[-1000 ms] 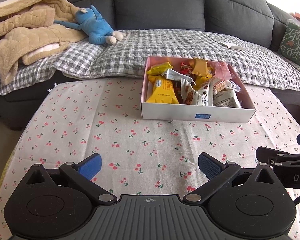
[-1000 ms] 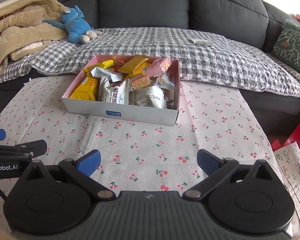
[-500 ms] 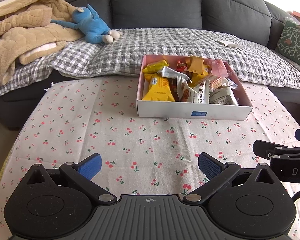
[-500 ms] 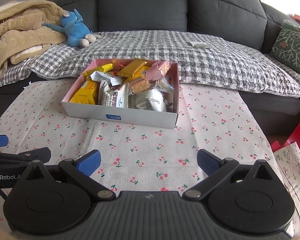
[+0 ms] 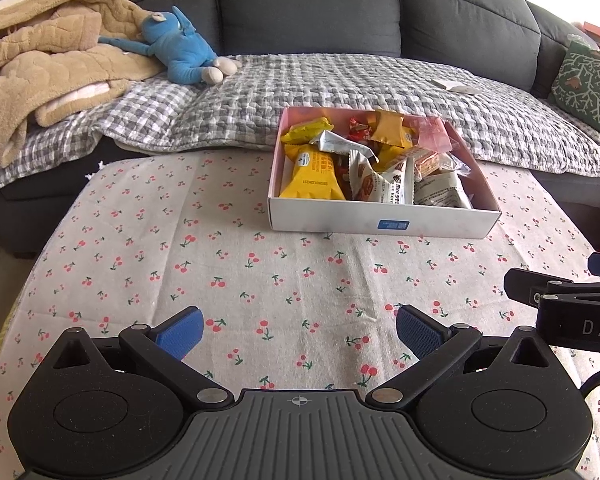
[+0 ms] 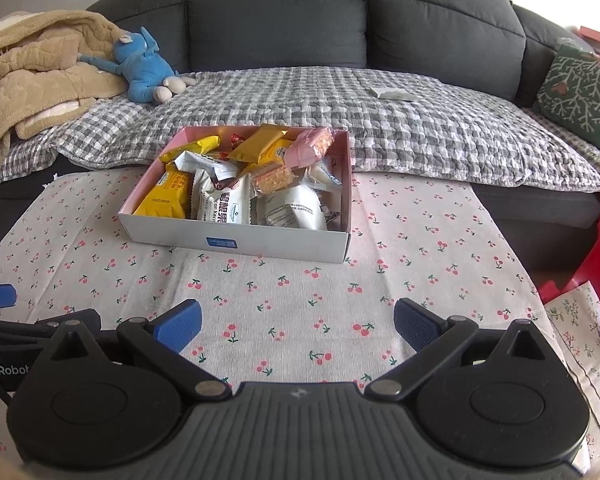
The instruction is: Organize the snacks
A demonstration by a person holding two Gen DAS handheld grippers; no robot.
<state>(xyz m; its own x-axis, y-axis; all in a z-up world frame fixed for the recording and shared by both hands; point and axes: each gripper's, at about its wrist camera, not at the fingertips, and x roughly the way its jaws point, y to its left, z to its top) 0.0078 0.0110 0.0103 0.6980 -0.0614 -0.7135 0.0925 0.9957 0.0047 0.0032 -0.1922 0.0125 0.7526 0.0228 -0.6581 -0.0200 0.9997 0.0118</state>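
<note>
A white box with a pink inside [image 5: 380, 225] [image 6: 236, 242] stands on the cherry-print tablecloth [image 5: 220, 264] [image 6: 420, 248] at the far side of the table. It holds several snack packets: yellow [image 5: 311, 174] [image 6: 165, 199], white [image 6: 220, 204], pink [image 6: 310, 146] and others. My left gripper [image 5: 298, 330] is open and empty, well short of the box. My right gripper [image 6: 298, 326] is open and empty too, near the table's front. The right gripper shows at the right edge of the left wrist view [image 5: 560, 300].
A dark grey sofa [image 5: 308, 12] with a checked cover [image 5: 340, 80] runs behind the table. On it lie a beige blanket [image 5: 40, 68], a blue soft toy [image 5: 180, 52] and a green cushion [image 5: 584, 88]. A red stool [image 6: 596, 264] stands right of the table.
Both grippers have drawn back from the box and risen slightly, so the box looks smaller and farther. Both stay open and empty.
</note>
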